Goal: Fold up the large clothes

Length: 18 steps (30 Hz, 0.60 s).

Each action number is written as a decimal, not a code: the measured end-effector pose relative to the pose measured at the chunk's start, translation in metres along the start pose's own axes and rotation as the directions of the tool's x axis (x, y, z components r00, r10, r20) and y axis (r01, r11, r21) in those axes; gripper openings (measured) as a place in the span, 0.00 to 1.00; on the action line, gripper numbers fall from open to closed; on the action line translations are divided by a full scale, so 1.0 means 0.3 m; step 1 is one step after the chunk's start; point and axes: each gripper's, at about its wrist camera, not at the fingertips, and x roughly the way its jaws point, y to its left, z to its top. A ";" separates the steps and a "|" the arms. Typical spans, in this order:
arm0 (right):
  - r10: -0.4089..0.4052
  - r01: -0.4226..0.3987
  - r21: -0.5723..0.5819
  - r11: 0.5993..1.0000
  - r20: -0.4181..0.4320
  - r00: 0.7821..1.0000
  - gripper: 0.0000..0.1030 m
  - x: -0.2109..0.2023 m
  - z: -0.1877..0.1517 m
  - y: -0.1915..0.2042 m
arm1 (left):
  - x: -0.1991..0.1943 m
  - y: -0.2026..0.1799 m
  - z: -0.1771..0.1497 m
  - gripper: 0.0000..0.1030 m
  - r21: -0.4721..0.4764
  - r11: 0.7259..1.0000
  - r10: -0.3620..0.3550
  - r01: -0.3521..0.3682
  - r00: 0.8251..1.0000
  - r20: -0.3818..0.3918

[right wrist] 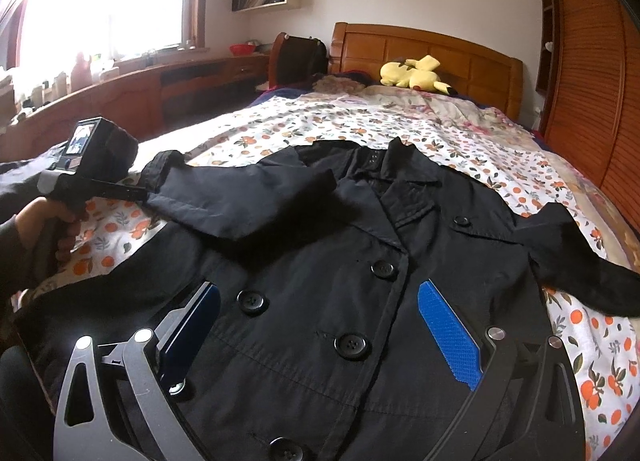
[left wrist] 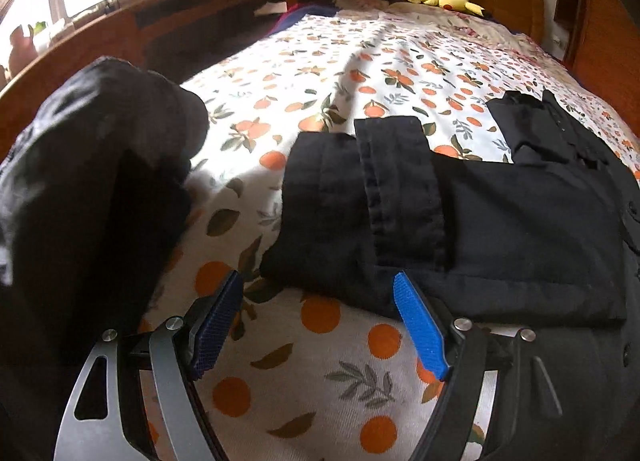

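Note:
A black double-breasted coat (right wrist: 360,261) lies front up, buttons showing, on the orange-print bedspread (right wrist: 500,165). One sleeve (right wrist: 240,197) is laid across its upper left, cuff (right wrist: 164,165) pointing left; the other sleeve (right wrist: 580,257) sticks out to the right. My right gripper (right wrist: 320,325) hovers open over the buttoned front, nothing between its blue pads. In a person's hand (right wrist: 48,229), my left gripper (right wrist: 134,193) sits near that cuff. In the left wrist view the left gripper (left wrist: 318,321) is open over bare bedspread (left wrist: 304,381), just short of the sleeve (left wrist: 360,201).
A dark mass of black fabric (left wrist: 92,189) fills the left of the left wrist view. A yellow plush toy (right wrist: 412,75) lies by the wooden headboard (right wrist: 432,49). A low wooden cabinet (right wrist: 180,81) runs under the window; a wooden wardrobe (right wrist: 588,81) stands right of the bed.

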 end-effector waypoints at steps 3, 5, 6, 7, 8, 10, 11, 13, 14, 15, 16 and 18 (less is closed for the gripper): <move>0.002 -0.002 0.002 1.000 0.001 1.000 0.93 -0.002 0.000 -0.002 | 0.015 -0.011 0.003 0.71 -0.002 1.000 -0.010 0.010 1.000 -0.018; 0.002 -0.002 0.002 1.000 0.001 1.000 0.93 -0.001 0.001 -0.002 | 0.020 -0.018 0.005 0.65 -0.004 1.000 -0.023 0.022 0.999 -0.026; 0.002 -0.002 0.003 1.000 0.000 1.000 0.93 -0.002 0.001 -0.003 | 0.021 -0.022 0.005 0.60 -0.002 1.000 -0.018 0.018 1.000 -0.023; 0.003 -0.003 0.003 1.000 0.001 1.000 0.93 -0.003 0.001 -0.003 | 0.023 -0.028 0.007 0.59 0.001 1.000 -0.018 0.018 1.000 -0.024; 0.003 -0.003 0.002 1.000 0.003 1.000 0.93 -0.004 0.001 -0.003 | 0.025 -0.033 0.007 0.56 0.006 1.000 -0.014 0.014 1.000 -0.027; 0.002 -0.002 0.002 1.000 0.004 1.000 0.93 -0.006 0.001 -0.008 | 0.027 -0.044 0.010 0.47 0.015 1.000 -0.005 0.005 1.000 -0.027; 0.001 -0.001 0.003 1.000 0.003 1.000 0.93 -0.006 0.002 -0.010 | 0.026 -0.050 0.011 0.38 0.020 1.000 -0.002 0.003 1.000 -0.027; -0.001 0.001 0.003 1.000 0.003 1.000 0.93 -0.010 0.003 -0.014 | 0.023 -0.059 0.013 0.26 0.029 1.000 -0.006 0.007 1.000 -0.028; -0.002 0.002 0.004 1.000 0.004 1.000 0.93 -0.012 0.003 -0.016 | 0.020 -0.066 0.013 0.22 0.034 0.999 -0.008 0.009 1.000 -0.028; -0.002 0.002 0.004 1.000 0.005 1.000 0.93 -0.012 0.004 -0.017 | 0.014 -0.075 0.013 0.16 0.045 0.999 -0.008 0.009 1.000 -0.026; -0.002 0.002 0.005 1.000 0.006 1.000 0.93 -0.015 0.005 -0.020 | 0.006 -0.081 0.012 0.14 0.050 0.999 -0.005 0.006 1.000 -0.020; -0.003 0.003 0.005 1.000 0.010 1.000 0.93 -0.023 0.006 -0.021 | -0.032 -0.100 0.014 0.10 0.056 0.998 0.025 -0.026 1.000 0.017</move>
